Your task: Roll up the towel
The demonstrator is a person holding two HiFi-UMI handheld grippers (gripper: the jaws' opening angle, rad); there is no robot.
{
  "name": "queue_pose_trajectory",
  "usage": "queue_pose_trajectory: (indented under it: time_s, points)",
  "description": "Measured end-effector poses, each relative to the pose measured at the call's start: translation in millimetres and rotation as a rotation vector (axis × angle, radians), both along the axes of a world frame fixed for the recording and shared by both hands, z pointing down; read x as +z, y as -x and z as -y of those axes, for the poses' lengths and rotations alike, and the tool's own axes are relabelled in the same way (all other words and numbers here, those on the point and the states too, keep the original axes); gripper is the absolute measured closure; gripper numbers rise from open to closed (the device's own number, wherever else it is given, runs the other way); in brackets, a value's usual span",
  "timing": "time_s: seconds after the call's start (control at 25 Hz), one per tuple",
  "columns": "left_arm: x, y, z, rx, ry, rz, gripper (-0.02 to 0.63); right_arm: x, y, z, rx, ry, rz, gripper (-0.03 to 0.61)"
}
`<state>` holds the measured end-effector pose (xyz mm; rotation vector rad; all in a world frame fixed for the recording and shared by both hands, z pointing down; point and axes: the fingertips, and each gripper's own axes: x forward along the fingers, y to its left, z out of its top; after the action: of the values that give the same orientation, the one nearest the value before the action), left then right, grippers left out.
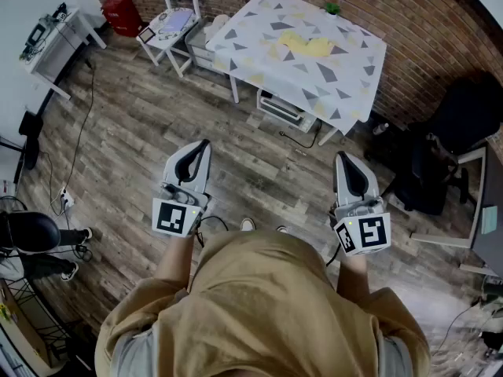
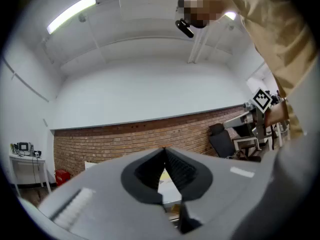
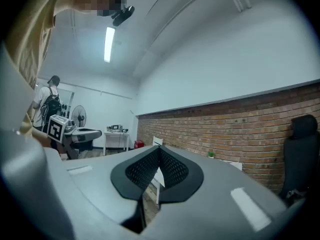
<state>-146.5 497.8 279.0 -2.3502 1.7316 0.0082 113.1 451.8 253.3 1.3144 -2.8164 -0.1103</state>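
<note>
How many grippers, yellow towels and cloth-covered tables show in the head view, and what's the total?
Grippers: 2, left and right
Towel: 1
Table: 1
Total: 4

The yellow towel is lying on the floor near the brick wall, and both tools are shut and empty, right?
Not quite. The yellow towel lies on the table, not on the floor; the head view shows it. The left tool and the right tool are indeed shut and empty.
</note>
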Motion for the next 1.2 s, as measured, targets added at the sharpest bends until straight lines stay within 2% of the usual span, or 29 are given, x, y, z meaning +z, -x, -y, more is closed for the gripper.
queue_pose_trajectory:
  time_s: [0.36,0.52,0.64,0.76,0.92,1.04,1.08,1.12,1.16,1.2]
  points:
    - [0,3,4,0.000,0.008,-0.013,0.554,2,4,4,-0.003,0.001,-0.011,0.574]
    - [4,3,2,-0.012,0.012,-0.036,0.554,13,2,1,-0.003,0.027,-0.021,0.574]
    - [4,5,-1,-0.018,-0.025,-0.028,0.554,19,1,-2,-0.019,0.049,-0.029,0.574]
    - [0,-2,4,-0.006,-0.018,-0.030,0.554,22,-1,-3,-0.045,0.074,-0.020,0.574]
    - [0,-4,14,0.005,-0.016,-0.037,0.552,25,-10,1,-0.016,0.086,-0.019,0.569]
    - [1,3,20,0.000,-0.057,-0.038,0.532,22,-19,5,0.017,0.064,-0.020,0.566]
    - [2,5,21,-0.003,-0.059,-0.043,0.491,19,-22,7,0.022,0.057,-0.015,0.556]
    - [3,7,23,-0.006,-0.053,-0.051,0.425,17,-24,9,0.025,0.051,-0.005,0.502]
    - [4,8,25,-0.008,-0.043,-0.060,0.420,14,-27,11,0.029,0.044,0.007,0.413]
    - [5,9,27,-0.010,-0.034,-0.065,0.384,12,-31,13,0.038,0.037,0.018,0.352]
